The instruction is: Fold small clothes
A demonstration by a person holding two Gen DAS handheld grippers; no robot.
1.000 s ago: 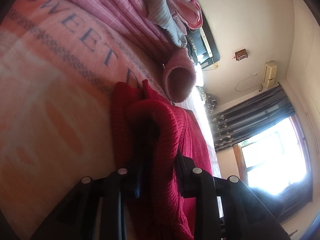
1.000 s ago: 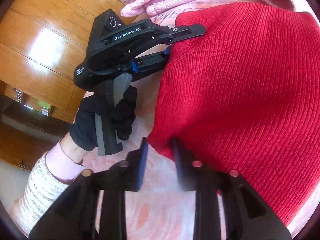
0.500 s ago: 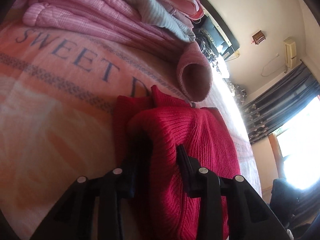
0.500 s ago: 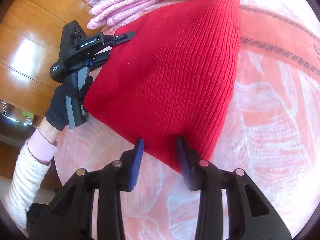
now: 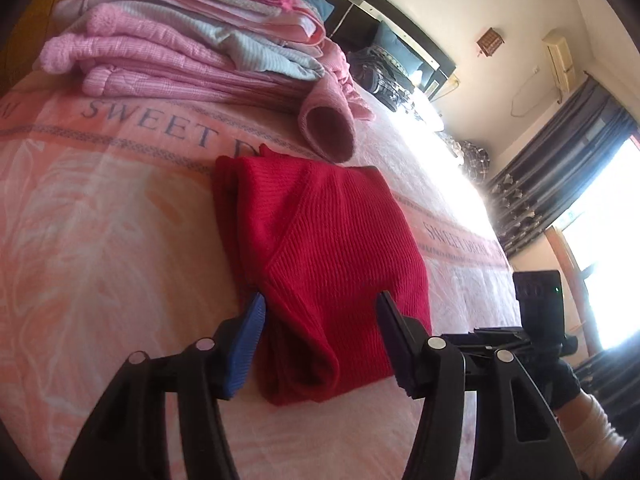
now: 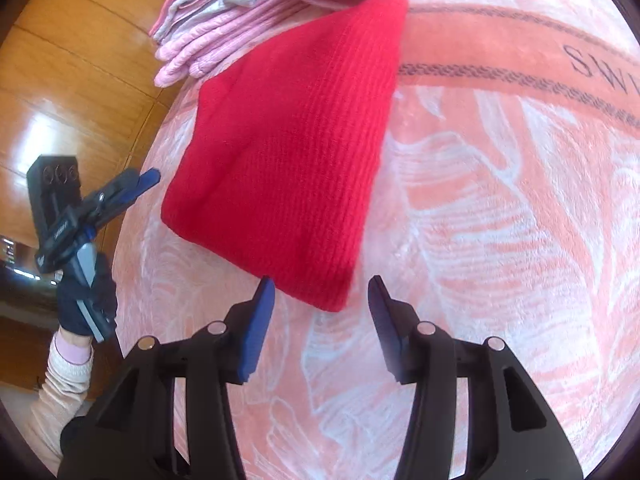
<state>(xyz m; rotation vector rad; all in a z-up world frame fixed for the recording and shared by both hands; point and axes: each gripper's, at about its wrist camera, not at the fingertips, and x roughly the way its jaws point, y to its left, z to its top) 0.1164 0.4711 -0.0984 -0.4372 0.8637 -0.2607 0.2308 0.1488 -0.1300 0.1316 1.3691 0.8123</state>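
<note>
1. Left tool (image 5: 320, 316) has jaws apart, holding nothing, straddling the near folded edge of the red knit garment (image 5: 320, 240).
2. Right tool (image 6: 320, 300) also spread, empty, just off the garment's near corner.
3. Garment lies folded on the bed (image 6: 500, 240), long axis running toward the pink folded stack (image 5: 180, 48).
4. Both tools near; left looks closer.

I see dark curtains (image 5: 560, 168) by a bright window (image 5: 608, 264), wall air conditioner (image 5: 560, 60), wooden panelling (image 6: 80, 60) behind.
</note>
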